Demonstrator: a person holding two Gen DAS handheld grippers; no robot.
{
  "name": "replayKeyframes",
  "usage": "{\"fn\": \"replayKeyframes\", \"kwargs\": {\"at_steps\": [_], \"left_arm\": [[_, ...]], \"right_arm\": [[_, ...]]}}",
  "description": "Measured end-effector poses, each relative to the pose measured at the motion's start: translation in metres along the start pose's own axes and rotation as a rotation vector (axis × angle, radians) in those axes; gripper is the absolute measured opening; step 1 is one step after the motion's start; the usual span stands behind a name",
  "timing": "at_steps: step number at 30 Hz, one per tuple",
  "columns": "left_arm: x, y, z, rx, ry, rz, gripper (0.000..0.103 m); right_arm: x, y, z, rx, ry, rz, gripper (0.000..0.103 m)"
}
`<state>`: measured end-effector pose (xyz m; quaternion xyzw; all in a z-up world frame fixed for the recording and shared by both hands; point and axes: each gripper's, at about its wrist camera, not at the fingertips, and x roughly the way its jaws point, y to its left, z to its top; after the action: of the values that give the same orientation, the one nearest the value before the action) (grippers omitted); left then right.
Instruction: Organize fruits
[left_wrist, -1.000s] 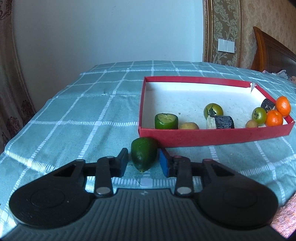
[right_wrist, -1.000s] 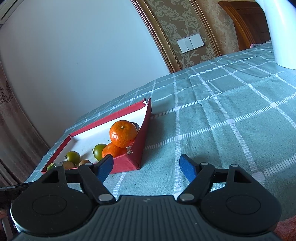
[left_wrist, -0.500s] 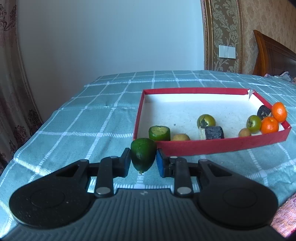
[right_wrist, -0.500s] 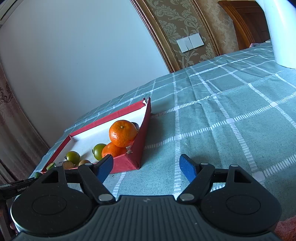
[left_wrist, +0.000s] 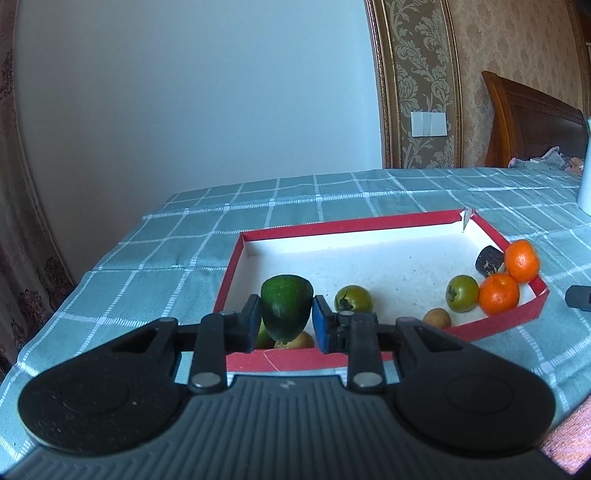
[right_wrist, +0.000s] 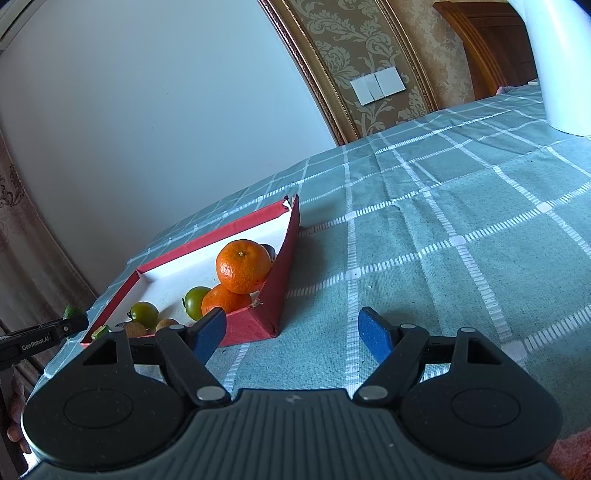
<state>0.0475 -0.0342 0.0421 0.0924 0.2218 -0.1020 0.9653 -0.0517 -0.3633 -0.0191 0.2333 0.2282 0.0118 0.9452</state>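
My left gripper (left_wrist: 285, 321) is shut on a dark green fruit (left_wrist: 286, 309) and holds it above the near left corner of the red box (left_wrist: 369, 224). The box holds two oranges (left_wrist: 499, 293), green tomatoes (left_wrist: 353, 298), small brown fruits (left_wrist: 437, 318) and a dark piece (left_wrist: 488, 260). My right gripper (right_wrist: 291, 334) is open and empty over the tablecloth, just right of the box's near corner (right_wrist: 267, 325). The left gripper (right_wrist: 44, 334) and its green fruit (right_wrist: 72, 312) show at the right wrist view's left edge.
The table carries a teal checked cloth (left_wrist: 166, 254). A white object (right_wrist: 554, 62) stands at the far right on the table. A wall, a curtain (left_wrist: 22, 221) at the left and a wooden headboard (left_wrist: 535, 125) lie behind.
My left gripper closed on the green fruit, lifted it off the cloth and carried it forward over the box's near edge. The right gripper has stayed still.
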Motion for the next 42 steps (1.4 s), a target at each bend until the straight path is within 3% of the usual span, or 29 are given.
{"fn": "replayKeyframes", "kwargs": {"at_steps": [7,11,16,24,26,29,31,32,36,40,42], "left_arm": [[0.043,-0.001,0.002,-0.043,0.105,0.007,0.027],[0.05,-0.006,-0.001,-0.007,0.092,0.039,0.027],[0.053,-0.011,-0.003,0.007,0.084,0.048,0.039],[0.054,-0.013,-0.004,0.005,0.086,0.07,0.044],[0.052,-0.012,-0.004,-0.001,0.087,0.076,0.048],[0.044,-0.01,-0.006,-0.01,0.071,0.086,0.063],[0.035,-0.009,-0.006,-0.015,0.05,0.104,0.088],[0.028,-0.008,-0.006,-0.018,0.029,0.108,0.091],[0.002,-0.008,-0.004,-0.022,-0.023,0.089,0.103],[-0.024,-0.01,-0.004,-0.027,-0.079,0.077,0.103],[-0.037,-0.013,-0.005,-0.032,-0.101,0.078,0.103]], "right_arm": [[0.0,0.0,0.0,0.001,0.001,0.001,0.078],[0.0,0.0,0.0,0.002,0.0,0.002,0.078],[0.002,0.0,0.0,-0.002,0.005,0.007,0.078],[0.001,0.001,0.0,-0.002,0.004,0.008,0.078],[0.001,0.001,0.0,-0.004,0.001,0.008,0.078],[-0.001,0.002,-0.001,-0.009,-0.009,0.009,0.079],[-0.003,0.003,-0.001,-0.017,-0.021,0.008,0.079],[-0.003,0.004,-0.001,-0.022,-0.025,0.009,0.079],[-0.008,0.008,0.0,-0.036,-0.052,0.002,0.079],[-0.019,0.023,0.003,-0.039,-0.078,-0.008,0.079],[-0.025,0.036,0.003,-0.057,-0.084,-0.023,0.085]]}}
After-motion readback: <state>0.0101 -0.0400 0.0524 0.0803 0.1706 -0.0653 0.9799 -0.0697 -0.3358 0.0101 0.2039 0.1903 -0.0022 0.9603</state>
